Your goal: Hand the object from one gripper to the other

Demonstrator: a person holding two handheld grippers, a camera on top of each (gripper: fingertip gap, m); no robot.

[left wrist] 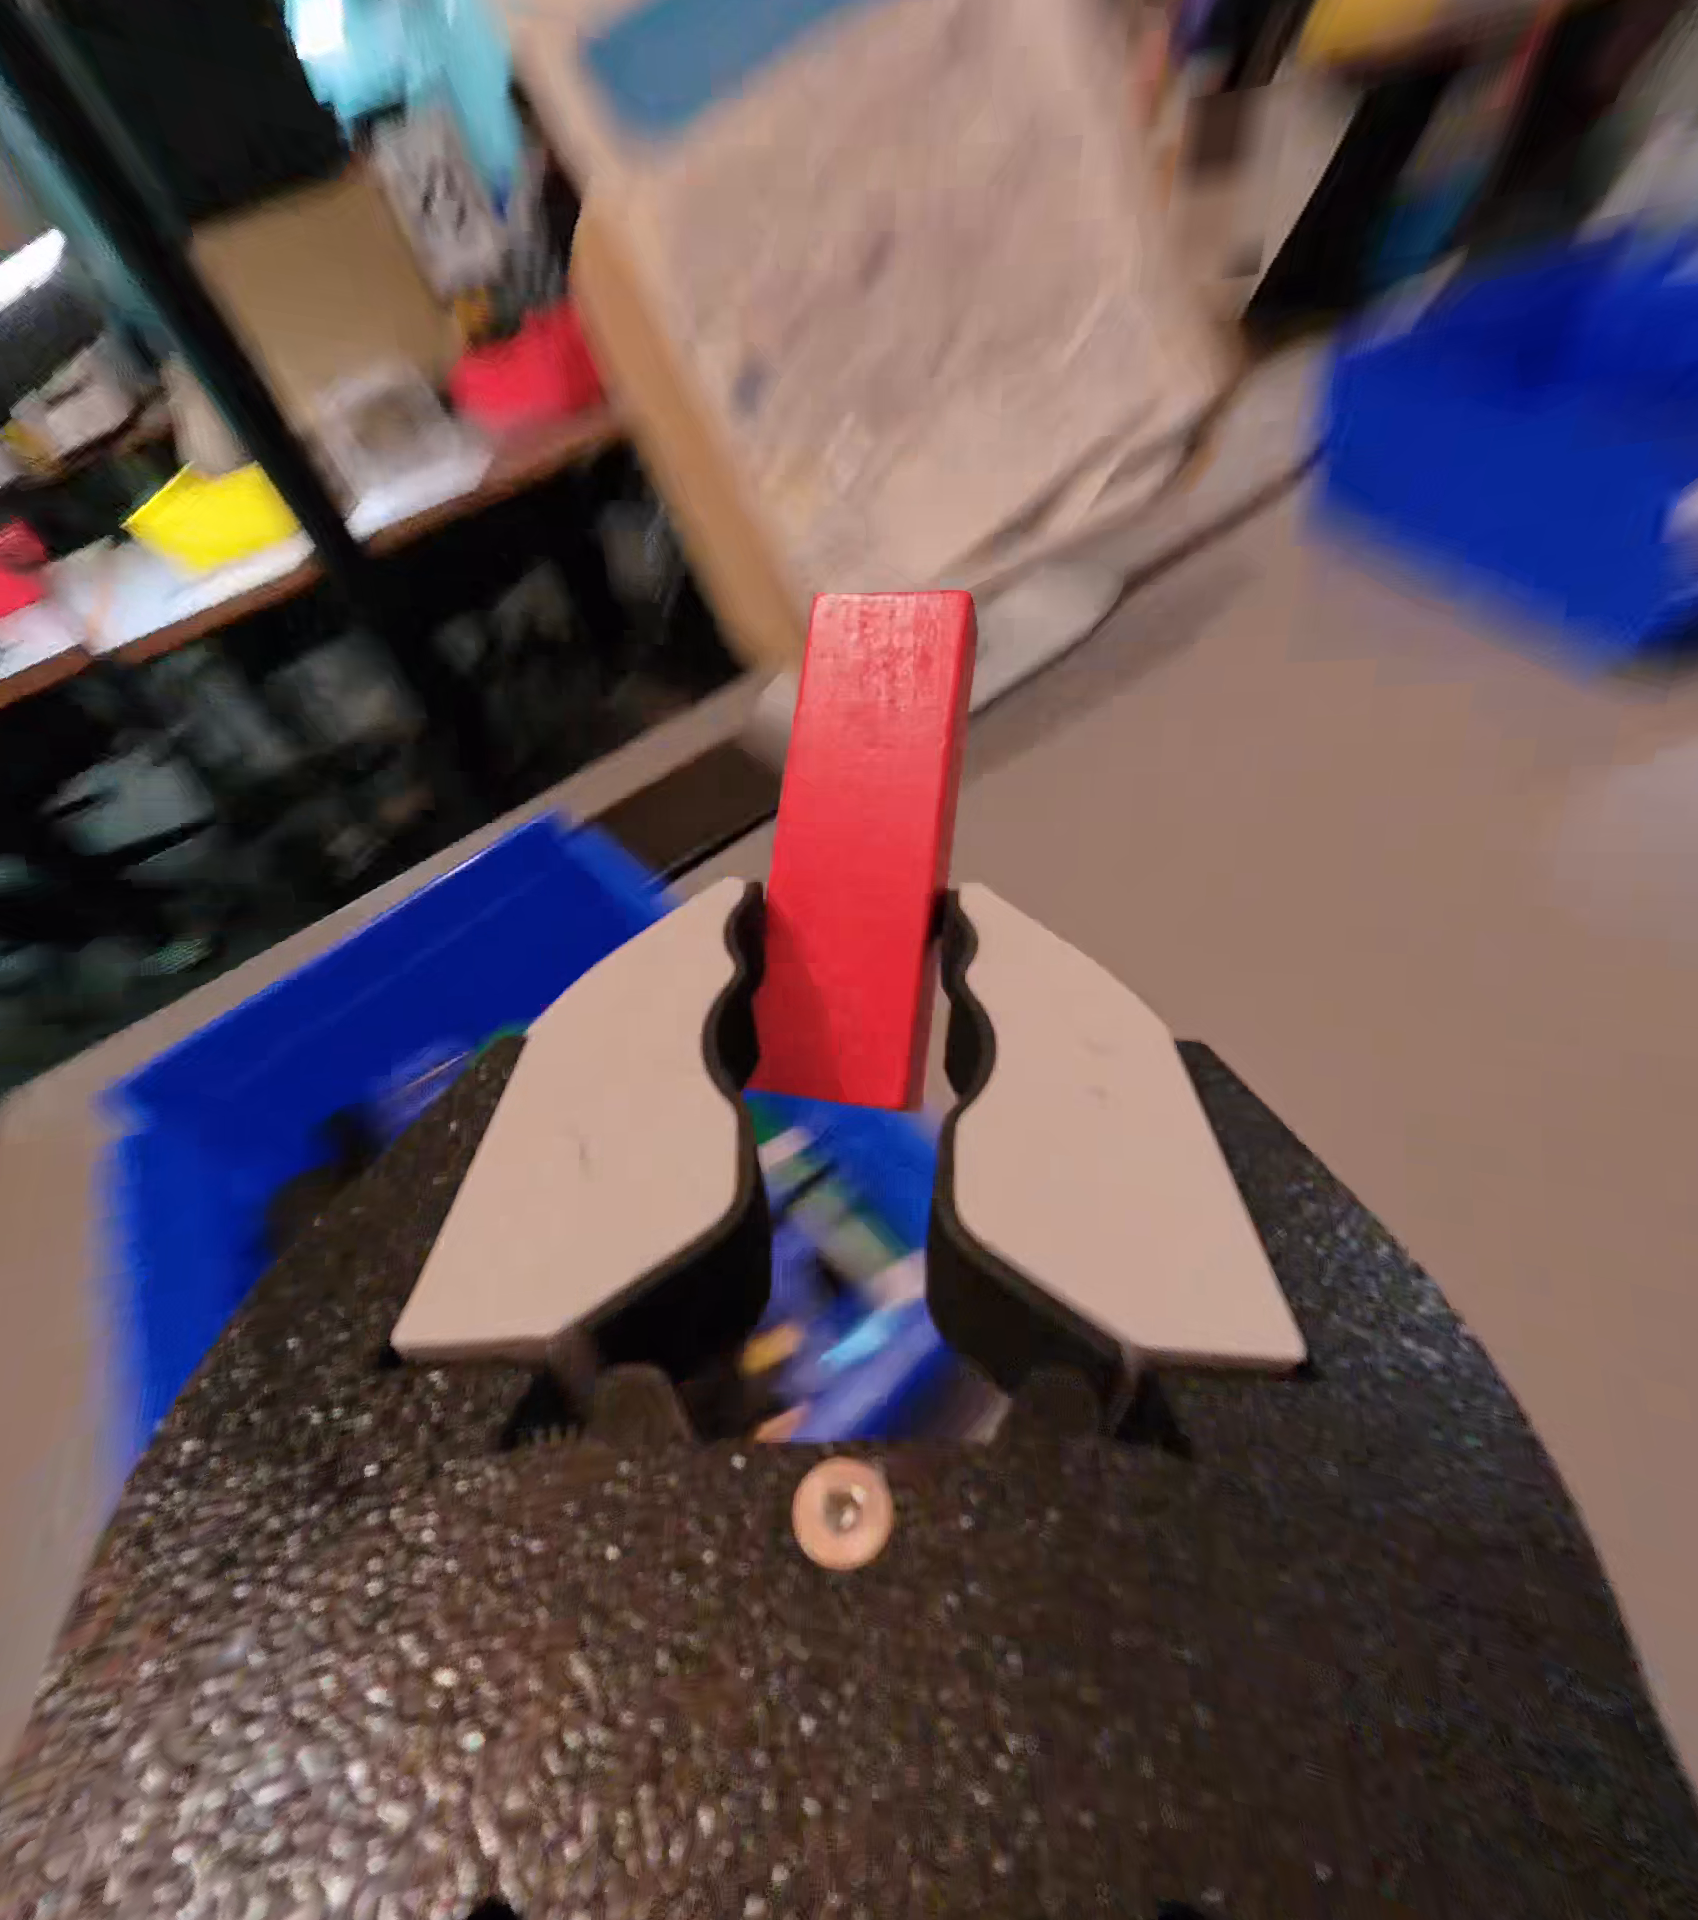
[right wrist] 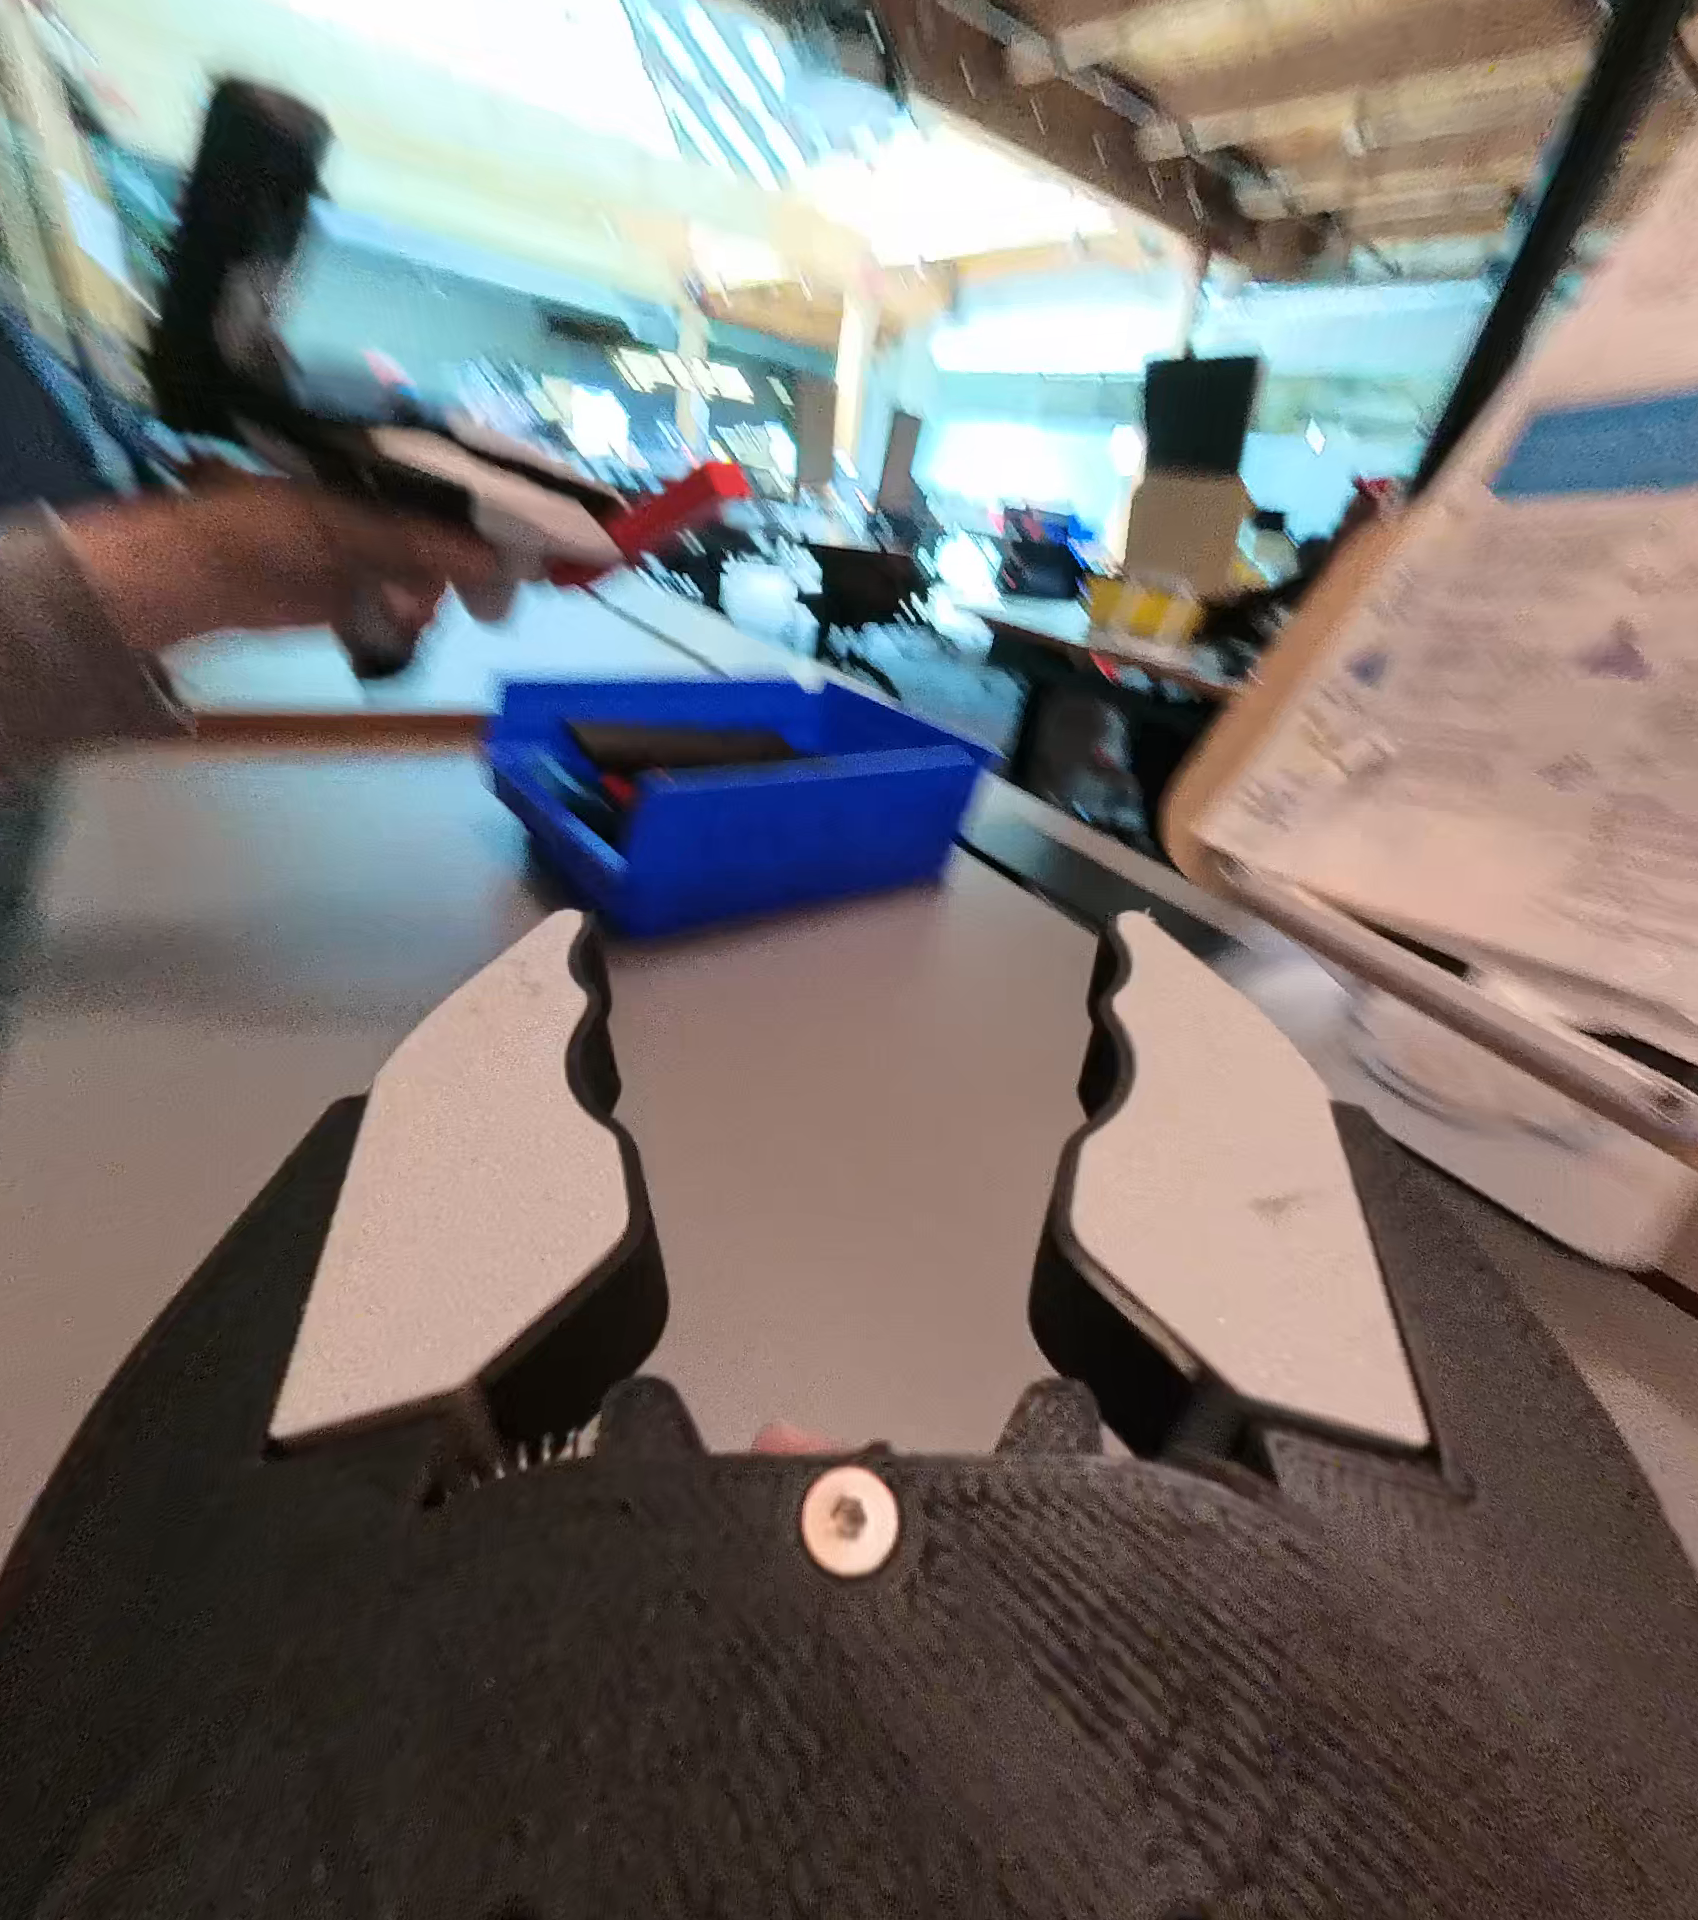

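My left gripper (left wrist: 845, 904) is shut on a long red wooden block (left wrist: 871, 790), which sticks out forward past the fingertips, above a blue bin (left wrist: 388, 997). In the right wrist view the left gripper (right wrist: 554, 520) shows far off at the upper left, held by a hand, with the red block (right wrist: 673, 514) pointing right, in the air above the table. My right gripper (right wrist: 850, 935) is open and empty, low over the grey table (right wrist: 824, 1143), facing the blue bin (right wrist: 772, 821).
A second blue bin (left wrist: 1572, 436) stands at the right in the left wrist view. A large cardboard box (right wrist: 1551, 675) with a plastic-wrapped face sits close on the right. Cluttered shelves (left wrist: 201, 540) and work benches lie beyond the table's edge. The bin holds several dark and coloured pieces. The grippers' ends are close to 30 centimetres from one another.
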